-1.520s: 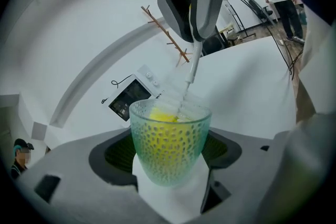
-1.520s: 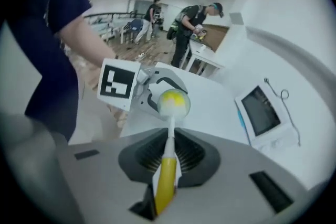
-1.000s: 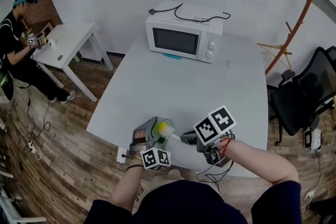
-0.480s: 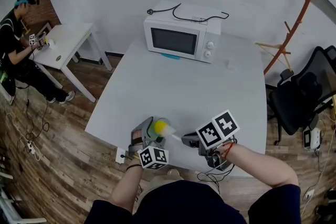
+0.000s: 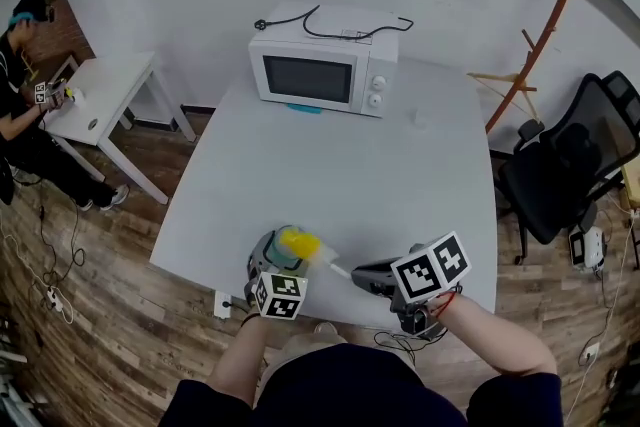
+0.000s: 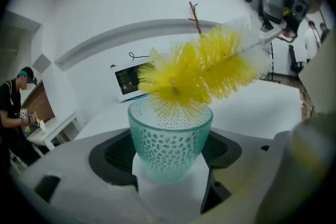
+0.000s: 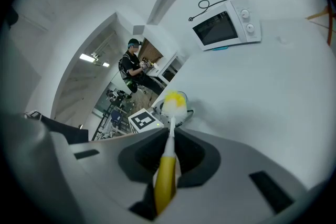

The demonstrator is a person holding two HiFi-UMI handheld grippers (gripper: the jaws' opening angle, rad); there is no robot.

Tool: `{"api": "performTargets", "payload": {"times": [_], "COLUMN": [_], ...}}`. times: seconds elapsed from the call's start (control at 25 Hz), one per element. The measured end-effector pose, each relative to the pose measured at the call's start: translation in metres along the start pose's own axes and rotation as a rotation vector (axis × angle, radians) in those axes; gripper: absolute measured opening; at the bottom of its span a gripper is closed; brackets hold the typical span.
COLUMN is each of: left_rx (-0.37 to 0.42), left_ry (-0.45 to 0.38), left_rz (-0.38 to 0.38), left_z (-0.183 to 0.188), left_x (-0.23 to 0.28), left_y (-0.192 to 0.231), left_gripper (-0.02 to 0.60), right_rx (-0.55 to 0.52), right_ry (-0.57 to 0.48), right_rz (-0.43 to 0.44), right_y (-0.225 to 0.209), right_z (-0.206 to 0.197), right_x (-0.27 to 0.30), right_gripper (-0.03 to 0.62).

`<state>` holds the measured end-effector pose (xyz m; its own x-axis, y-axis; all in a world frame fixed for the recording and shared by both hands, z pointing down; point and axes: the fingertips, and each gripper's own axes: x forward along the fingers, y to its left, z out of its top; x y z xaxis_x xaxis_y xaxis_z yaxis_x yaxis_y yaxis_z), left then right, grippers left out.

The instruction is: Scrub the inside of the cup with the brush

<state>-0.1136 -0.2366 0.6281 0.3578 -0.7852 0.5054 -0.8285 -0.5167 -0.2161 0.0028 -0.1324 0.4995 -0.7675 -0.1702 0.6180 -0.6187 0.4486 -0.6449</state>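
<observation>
One wide pale bench (image 5: 380, 175) fills the middle of the head view, with a white microwave oven (image 5: 315, 73) set at its far edge. At the bench's near edge, closest to the wearer, two hand-held grippers are held close together.

The left gripper (image 5: 265, 270) is seen low and left of centre. Its fingers (image 6: 79, 176) are clenched on the lower part of a translucent teal cup (image 6: 169, 147) with a dimpled wall, which is held upright with its mouth facing up. Whether the cup's base rests on the bench cannot be told.

The right gripper (image 5: 368, 271) is held just to the right. Its fingers are clenched on the yellow handle of a bottle brush (image 7: 165, 176), whose thin white shaft is pointed toward the cup. The yellow bristle head (image 6: 205, 68) is laid slantwise across the cup's rim. Only the tip bristles are dipped inside, while most of the head stands above and to the right of the mouth.

The scrubbing is judged to be barely begun. For it to be done well, the shaft would need to be raised nearer upright, so that the head can be pushed down to the bottom. It could then be twisted and worked up and down against the wall. The cup should be gripped firmly and held level, since a sideways push from the brush could lever it out of the fingers.
</observation>
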Motion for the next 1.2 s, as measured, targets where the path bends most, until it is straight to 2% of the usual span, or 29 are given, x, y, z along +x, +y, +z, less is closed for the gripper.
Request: {"api": "performTargets", "payload": {"times": [0.12,0.2,0.44,0.64,0.92,1.2], "left_rx": [-0.147,-0.205,-0.21,-0.194,-0.21,-0.251], "left_ry": [-0.01,-0.01,-0.042,-0.077,-0.095,-0.089], "left_rz": [-0.054,-0.091,-0.155,-0.194,-0.225,-0.199], "left_z": [0.001,0.002,0.007,0.007,0.009,0.003], "left_x": [0.009,0.016,0.033,0.04,0.039,0.018], "left_y": [-0.006,-0.014,-0.036,-0.051,-0.056,-0.053], "left_gripper": [0.377,0.377,0.377,0.377,0.377,0.387], "right_rx": [-0.009,-0.026,-0.037,0.026,0.005,-0.013], "right_ry": [-0.086,-0.155,-0.338,-0.413,-0.441,-0.411], "right_rz": [-0.009,-0.027,-0.16,-0.17,-0.151,-0.131], "right_y": [-0.003,-0.008,-0.031,-0.036,-0.025,-0.018], "right_z": [0.003,0.007,0.02,0.019,0.019,0.007], "right_x": [-0.007,-0.013,-0.024,-0.026,-0.029,-0.024], "right_gripper": [0.049,0.049,0.049,0.049,0.049,0.049]}}
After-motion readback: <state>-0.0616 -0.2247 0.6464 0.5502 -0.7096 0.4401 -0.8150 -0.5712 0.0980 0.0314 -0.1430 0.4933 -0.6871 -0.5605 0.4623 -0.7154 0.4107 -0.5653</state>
